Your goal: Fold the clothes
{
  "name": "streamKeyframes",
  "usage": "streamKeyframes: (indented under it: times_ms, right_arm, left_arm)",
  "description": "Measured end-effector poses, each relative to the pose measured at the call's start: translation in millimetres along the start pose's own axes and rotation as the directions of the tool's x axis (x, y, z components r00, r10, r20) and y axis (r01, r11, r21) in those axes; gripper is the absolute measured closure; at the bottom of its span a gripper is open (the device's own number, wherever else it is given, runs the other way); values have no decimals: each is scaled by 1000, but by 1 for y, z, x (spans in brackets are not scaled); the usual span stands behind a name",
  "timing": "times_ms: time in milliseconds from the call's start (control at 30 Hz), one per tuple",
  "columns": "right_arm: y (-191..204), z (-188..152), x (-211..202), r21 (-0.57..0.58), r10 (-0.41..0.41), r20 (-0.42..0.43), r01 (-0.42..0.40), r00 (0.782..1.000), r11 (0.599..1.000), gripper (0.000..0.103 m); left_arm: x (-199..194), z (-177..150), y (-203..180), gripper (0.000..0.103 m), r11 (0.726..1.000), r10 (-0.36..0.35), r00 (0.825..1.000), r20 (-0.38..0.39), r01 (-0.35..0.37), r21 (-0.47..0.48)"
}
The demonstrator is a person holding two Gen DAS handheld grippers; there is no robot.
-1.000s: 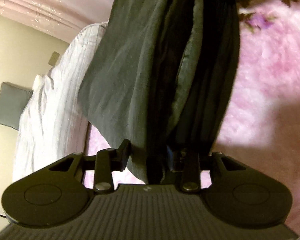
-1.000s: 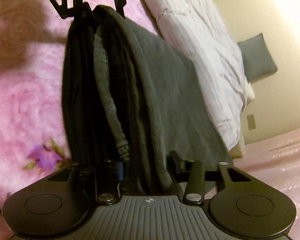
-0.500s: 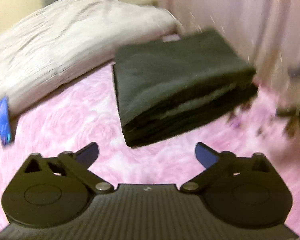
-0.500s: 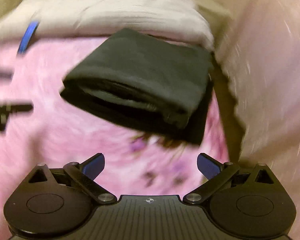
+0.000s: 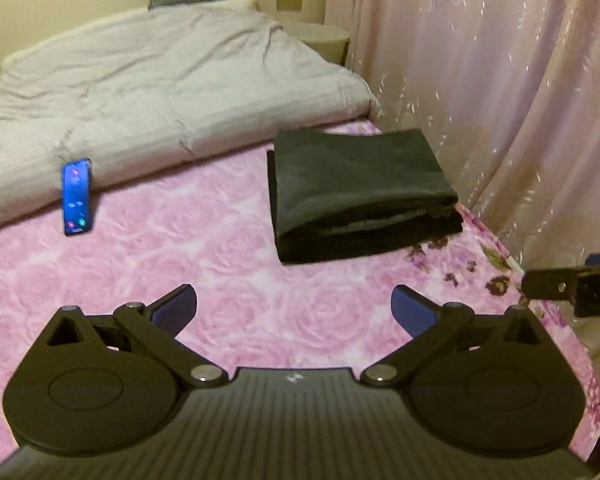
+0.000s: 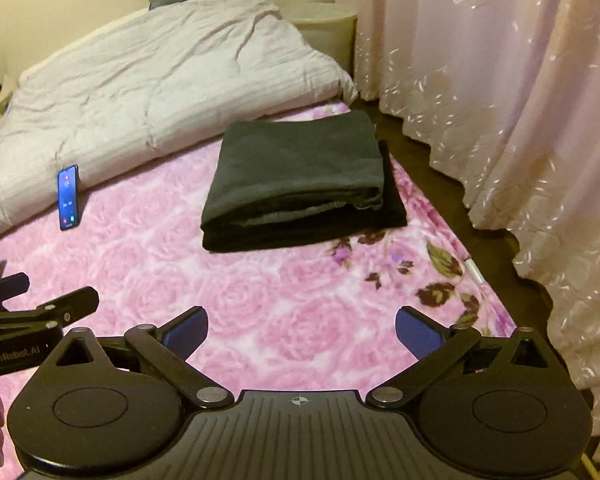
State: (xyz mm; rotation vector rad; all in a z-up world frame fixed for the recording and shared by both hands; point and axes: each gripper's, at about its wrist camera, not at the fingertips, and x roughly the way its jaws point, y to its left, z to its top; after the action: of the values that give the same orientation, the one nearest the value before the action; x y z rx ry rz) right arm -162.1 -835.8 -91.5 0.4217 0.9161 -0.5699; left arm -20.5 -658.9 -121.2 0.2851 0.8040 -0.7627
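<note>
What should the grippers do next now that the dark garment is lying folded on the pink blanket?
Probably pull both back and go for another piece: the dark garment lies folded in a neat stack on the pink blanket, and the left gripper and right gripper are open and empty.

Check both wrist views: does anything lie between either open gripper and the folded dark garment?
Nothing visible does. Only bare pink blanket separates the right gripper and left gripper from the folded dark garment. The phone lies off to the side.
</note>
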Motion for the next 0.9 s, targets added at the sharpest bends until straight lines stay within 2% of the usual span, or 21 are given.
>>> streamKeyframes:
  times_ms: [300,900]
  right_arm:
    - [3,12,-10,-2,-14,43,14,999,1000,1]
    - [-22,44,1,-13,20,55,-20,998,1000,1]
  left_arm:
    - [-17,14,-5,1,996,-5,1000,13,6,-86]
    - [-3,41,-31,1,996,46,999,22,-44,-75]
